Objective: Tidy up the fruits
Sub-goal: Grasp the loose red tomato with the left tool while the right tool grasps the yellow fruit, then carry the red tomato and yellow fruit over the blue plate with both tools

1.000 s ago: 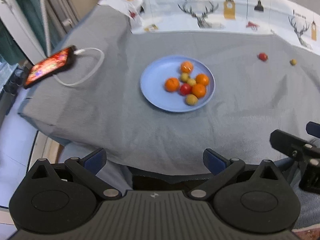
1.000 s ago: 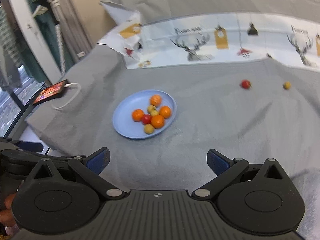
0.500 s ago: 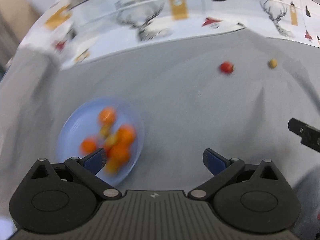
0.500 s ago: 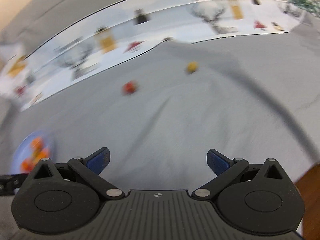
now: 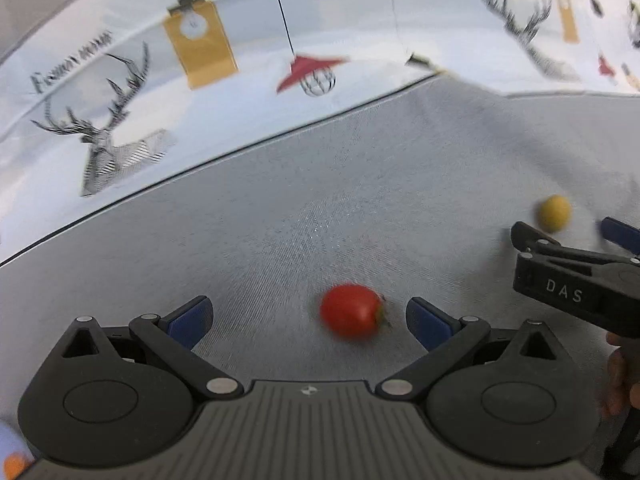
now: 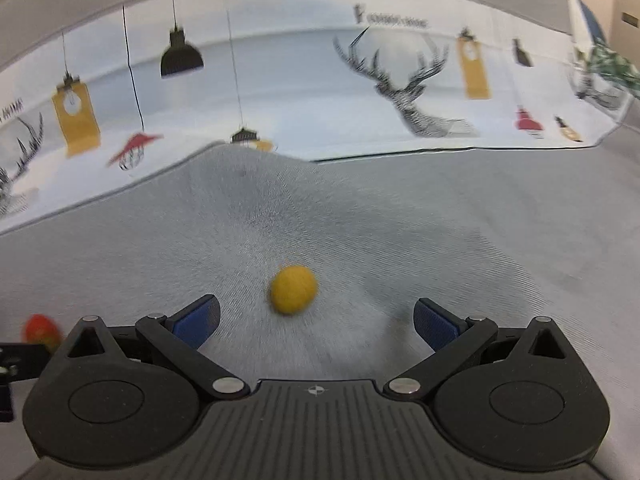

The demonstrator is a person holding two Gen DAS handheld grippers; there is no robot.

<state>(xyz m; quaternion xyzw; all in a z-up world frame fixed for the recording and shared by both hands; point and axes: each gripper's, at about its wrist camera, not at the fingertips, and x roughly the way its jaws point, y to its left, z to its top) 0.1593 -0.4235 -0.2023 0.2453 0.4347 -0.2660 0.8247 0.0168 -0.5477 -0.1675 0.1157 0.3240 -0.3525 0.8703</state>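
My left gripper [image 5: 308, 316] had its fingers wide, red tomato [image 5: 351, 316] on the grey cloth [image 5: 280, 232] between them. My right gripper [image 6: 316, 318], marked "DAS", fingers wide around the yellow fruit [image 6: 293, 289]; print beyond too blurred to read.

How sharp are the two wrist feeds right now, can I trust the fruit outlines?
Left wrist view: the red tomato is smeared by motion blur, while the left claw itself is crisp. Right wrist view: the yellow fruit has soft edges and the grey cloth around it streaks; the right claw is sharp. Both views bow the printed cloth through fisheye distortion.
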